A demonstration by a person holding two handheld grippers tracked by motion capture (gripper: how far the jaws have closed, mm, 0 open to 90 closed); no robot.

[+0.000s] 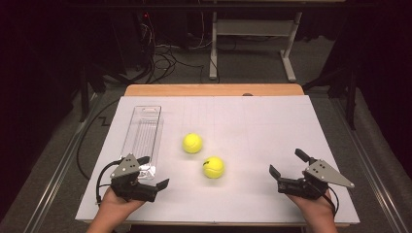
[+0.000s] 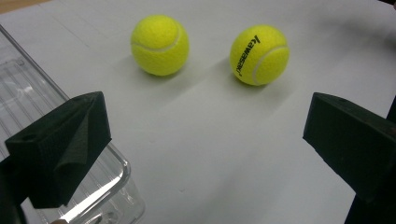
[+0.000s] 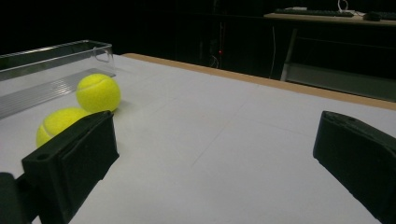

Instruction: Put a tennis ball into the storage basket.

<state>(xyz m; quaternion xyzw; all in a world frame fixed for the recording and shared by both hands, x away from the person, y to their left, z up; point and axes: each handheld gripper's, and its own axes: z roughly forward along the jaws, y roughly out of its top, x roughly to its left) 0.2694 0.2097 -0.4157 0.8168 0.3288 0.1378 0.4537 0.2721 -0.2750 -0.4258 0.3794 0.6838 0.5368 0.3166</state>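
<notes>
I hold my left gripper [image 1: 154, 171] at the near left of the table, jaws spread wide with nothing between them, its tip just beside the near end of the clear plastic tray [image 1: 142, 132]. My right gripper [image 1: 286, 162] sits at the near right, also spread wide and empty. The two tennis balls lie between them in the middle: the far ball [image 1: 192, 143] close to the tray's right wall, the near ball [image 1: 213, 167] a little right of it and closer to me. My guess at the risk: a round ball rolls at the least nudge, so if one jaw touches before the other, the ball may skate off across the smooth white sheet [image 1: 272, 126], perhaps knocking its neighbour. My left jaw could also bump the light tray and shift it. The sheet covers a wooden table [image 1: 214, 90]; beyond it the room is dark, with grey carpet, loose cables [image 1: 160, 58] and a white desk frame [image 1: 252, 43].
</notes>
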